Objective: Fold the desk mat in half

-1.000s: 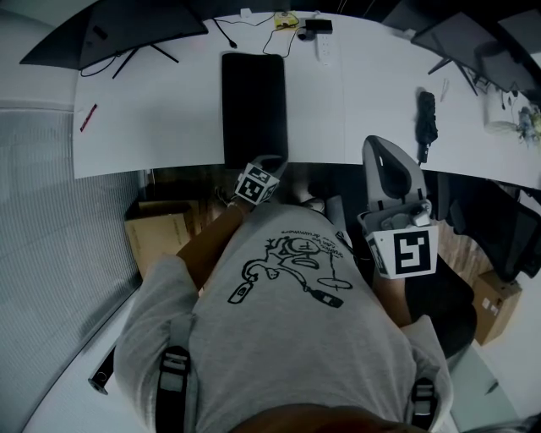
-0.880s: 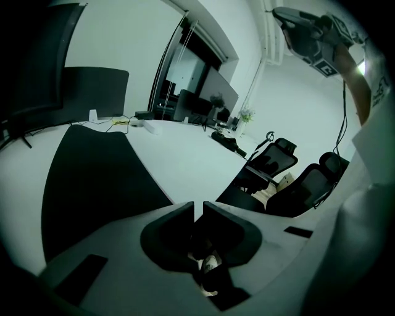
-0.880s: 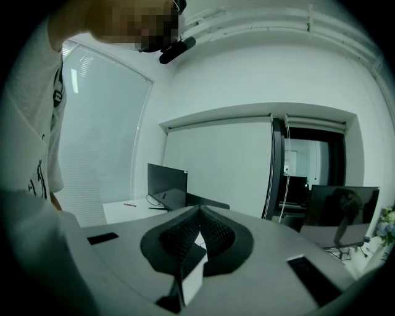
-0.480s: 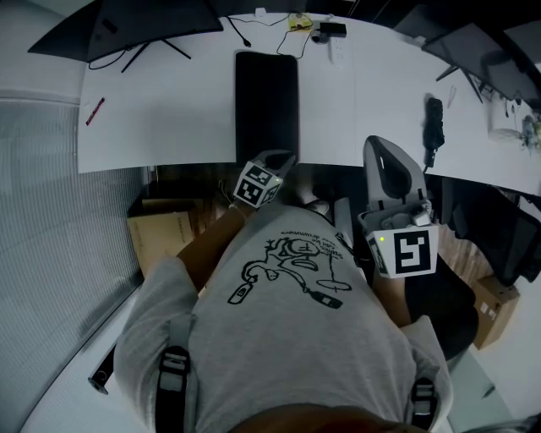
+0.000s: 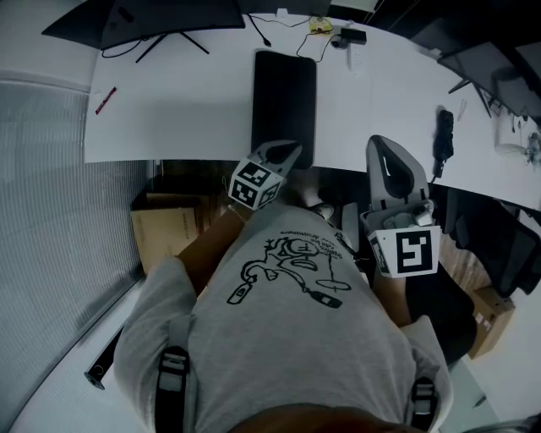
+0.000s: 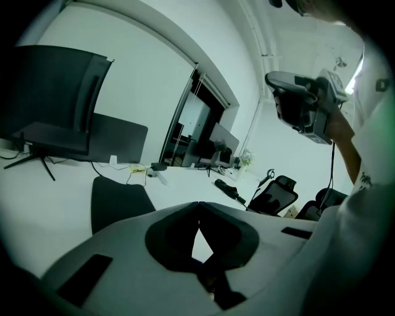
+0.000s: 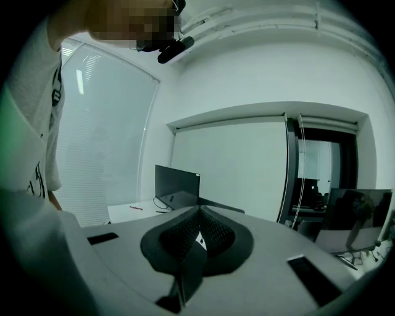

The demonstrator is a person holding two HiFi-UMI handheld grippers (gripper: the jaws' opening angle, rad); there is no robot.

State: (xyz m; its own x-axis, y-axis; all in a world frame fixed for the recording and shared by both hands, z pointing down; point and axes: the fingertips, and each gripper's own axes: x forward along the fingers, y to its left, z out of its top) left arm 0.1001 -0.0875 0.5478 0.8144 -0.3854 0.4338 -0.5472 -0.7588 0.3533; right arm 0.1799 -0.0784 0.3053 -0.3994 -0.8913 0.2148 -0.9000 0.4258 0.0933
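Observation:
The black desk mat (image 5: 284,93) lies flat and unfolded on the white desk (image 5: 186,118), its long side running away from me. In the left gripper view the desk mat (image 6: 117,200) sits ahead and to the left. My left gripper (image 5: 290,150) is raised at the desk's front edge, just in front of the mat's near end. Its jaws have just been closing and now meet with nothing between them (image 6: 199,205). My right gripper (image 5: 380,142) hovers to the right, off the mat, over the desk's edge. It is shut and empty (image 7: 199,210).
Monitors (image 5: 144,21) stand at the back left, with a red pen (image 5: 106,100) near them. Cables and a power strip (image 5: 353,38) lie behind the mat. A black object (image 5: 443,131) rests at the right. A cardboard box (image 5: 165,237) sits under the desk.
My left gripper has risen from below the desk's edge up to the mat's near end. The head view has shifted, so the mat sits further right. The right gripper looks much the same.

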